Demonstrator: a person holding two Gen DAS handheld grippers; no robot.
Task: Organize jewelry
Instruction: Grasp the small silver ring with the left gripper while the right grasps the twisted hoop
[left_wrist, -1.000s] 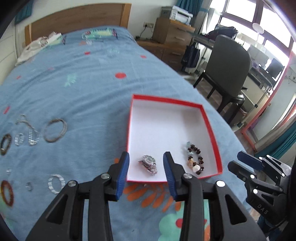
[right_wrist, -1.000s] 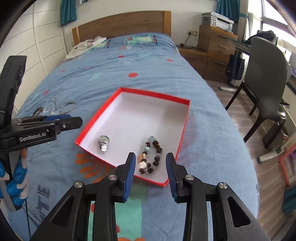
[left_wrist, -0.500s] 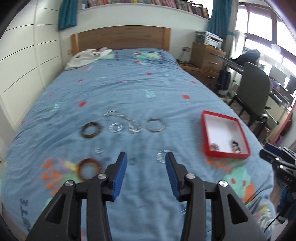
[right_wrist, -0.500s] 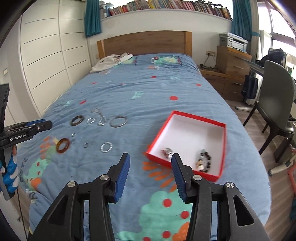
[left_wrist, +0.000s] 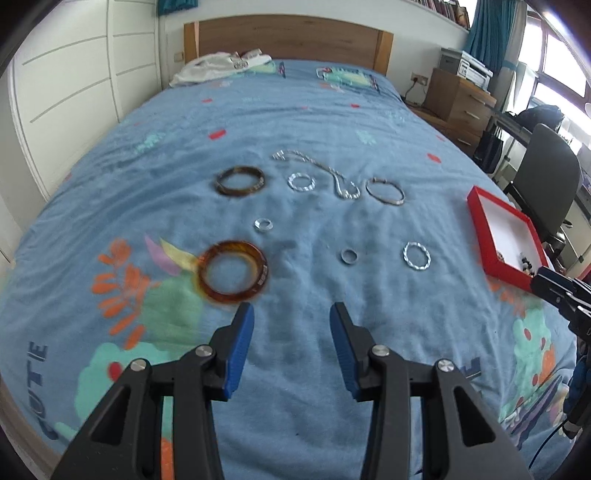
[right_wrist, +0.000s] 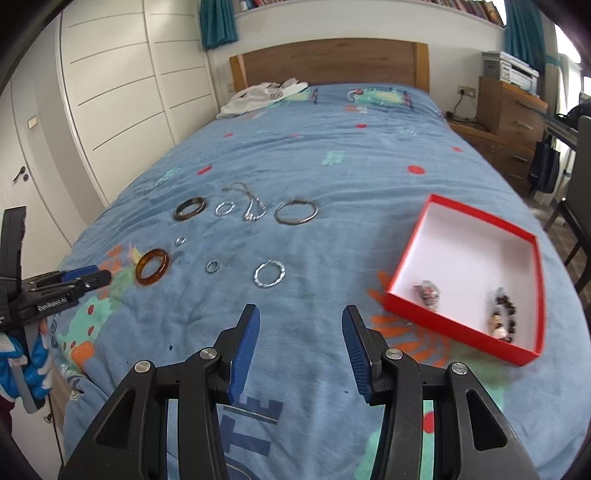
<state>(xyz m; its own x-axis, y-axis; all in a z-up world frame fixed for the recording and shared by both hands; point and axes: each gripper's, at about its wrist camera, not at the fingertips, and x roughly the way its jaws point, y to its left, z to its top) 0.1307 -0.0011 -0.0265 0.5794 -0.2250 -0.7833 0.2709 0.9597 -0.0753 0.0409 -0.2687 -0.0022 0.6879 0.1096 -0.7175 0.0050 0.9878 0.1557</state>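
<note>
Loose jewelry lies on the blue bedspread: an amber bangle (left_wrist: 232, 271) (right_wrist: 152, 266), a dark bangle (left_wrist: 240, 181), a silver chain (left_wrist: 325, 173), a thin metal bangle (left_wrist: 385, 191), a twisted silver hoop (left_wrist: 416, 255) (right_wrist: 269, 273) and small rings (left_wrist: 349, 256). My left gripper (left_wrist: 291, 314) is open and empty, with its left tip just short of the amber bangle. Short of the twisted hoop, my right gripper (right_wrist: 301, 314) is also open and empty. To the right, the red box (right_wrist: 454, 332) (left_wrist: 477, 229) holds a watch (right_wrist: 428, 293) and a beaded bracelet (right_wrist: 502, 317).
White cloth (right_wrist: 258, 96) lies by the wooden headboard (right_wrist: 328, 61). White wardrobe doors (right_wrist: 118, 110) run along the left of the bed. A chest of drawers (right_wrist: 513, 110) and a dark chair (left_wrist: 543, 184) stand to the right. A gloved hand (right_wrist: 22, 373) holds the left gripper at the bed's near-left edge.
Both grippers have drawn back and to the left, away from the red box, and the loose jewelry has come into view ahead of them. Both sets of jaws stand wider than before.
</note>
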